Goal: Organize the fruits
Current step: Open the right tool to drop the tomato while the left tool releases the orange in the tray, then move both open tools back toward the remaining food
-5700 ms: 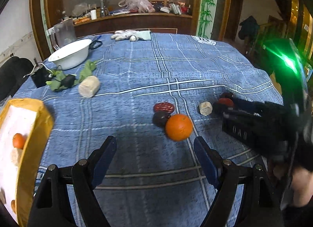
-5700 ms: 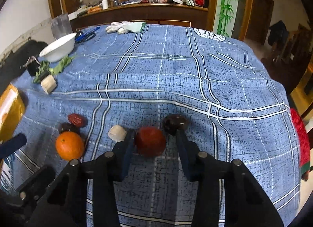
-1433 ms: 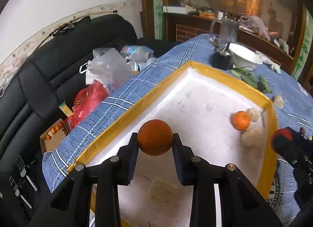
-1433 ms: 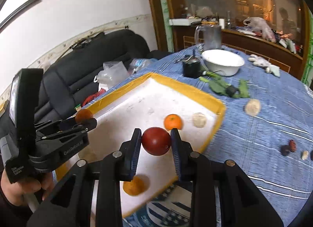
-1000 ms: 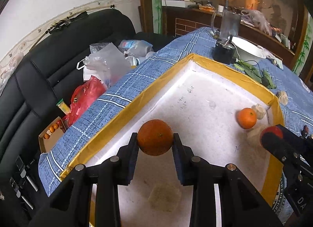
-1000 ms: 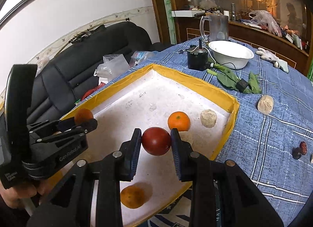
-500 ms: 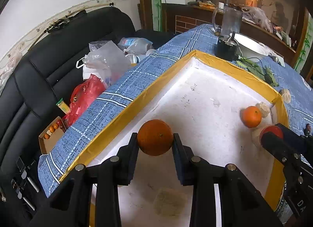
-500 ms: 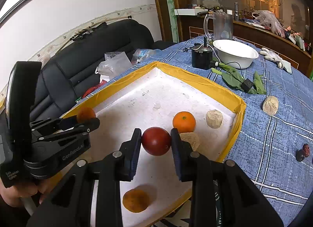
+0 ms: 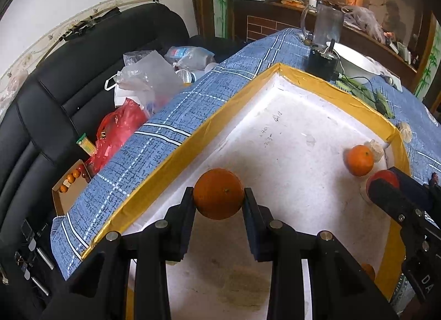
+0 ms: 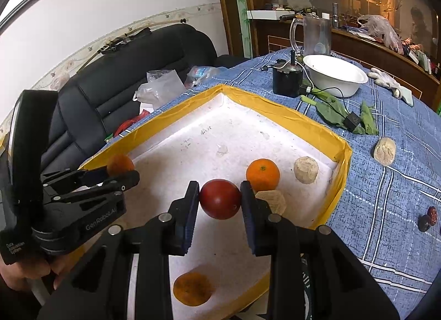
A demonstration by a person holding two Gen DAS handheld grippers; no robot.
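Yellow-rimmed foam tray (image 10: 317,124): both grippers hover above it for release, left gripper (image 9: 218,205) fingers clamping an orange (image 9: 218,194), right gripper (image 10: 220,207) fingers clamping a red fruit (image 10: 220,202).

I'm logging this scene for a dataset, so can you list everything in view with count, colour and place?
tray: 1, white with yellow rim, on table
orange: 1, orange, loose in tray
beige chunks: 2, in tray
flat orange piece: 1, near tray corner
bowl: 1, white, far table
dark fruits: 2, on blue tablecloth
left gripper: holds an orange fruit
right gripper: holds a red fruit
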